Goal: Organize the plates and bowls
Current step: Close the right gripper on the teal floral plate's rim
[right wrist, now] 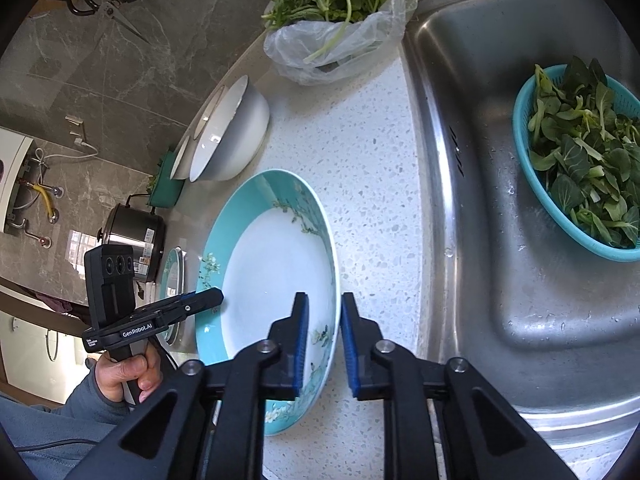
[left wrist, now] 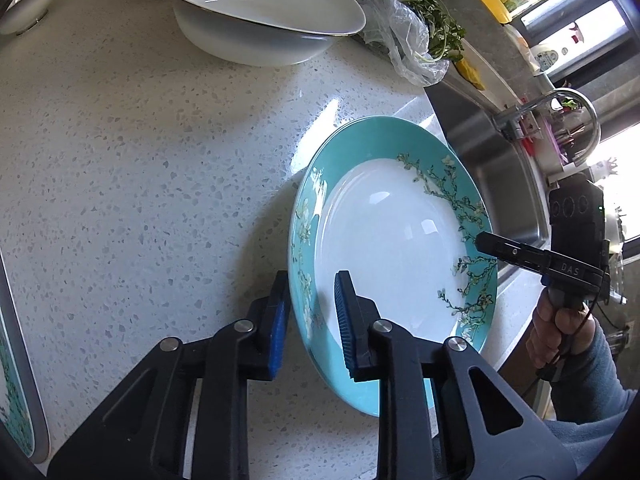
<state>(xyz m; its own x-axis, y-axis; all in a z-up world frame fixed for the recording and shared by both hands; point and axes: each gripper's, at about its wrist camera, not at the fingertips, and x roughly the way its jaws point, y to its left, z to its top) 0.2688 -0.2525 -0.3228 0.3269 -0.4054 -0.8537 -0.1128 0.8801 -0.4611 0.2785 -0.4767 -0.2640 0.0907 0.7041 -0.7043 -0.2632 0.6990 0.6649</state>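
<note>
1. Left wrist view: I have the left gripper [left wrist: 310, 320] straddling the near-left rim of the teal flowered plate [left wrist: 394, 256], one blue pad under the rim and one over it. The jaws look nearly together, clamped on that rim. The plate sits tilted on the speckled counter [left wrist: 140, 160], beside the sink [left wrist: 492, 152]. Across the plate, the right gripper [left wrist: 486, 244] bites the opposite rim.
2. Also here: a large white bowl [left wrist: 260, 16] stands well apart at the back, and another plate's edge [left wrist: 18, 360] shows far left.
3. Right wrist view: my right gripper's pads bracket the plate's right rim and appear pinched onto it. More white bowls [right wrist: 228, 136] lean near the wall, another plate [right wrist: 174, 276] lies beyond.
4. My read: I am at the grasp step, both grips set on one plate.
5. Next calls for lifting both sides evenly, keeping it level, then carrying it toward the other plate, probably to stack.
</note>
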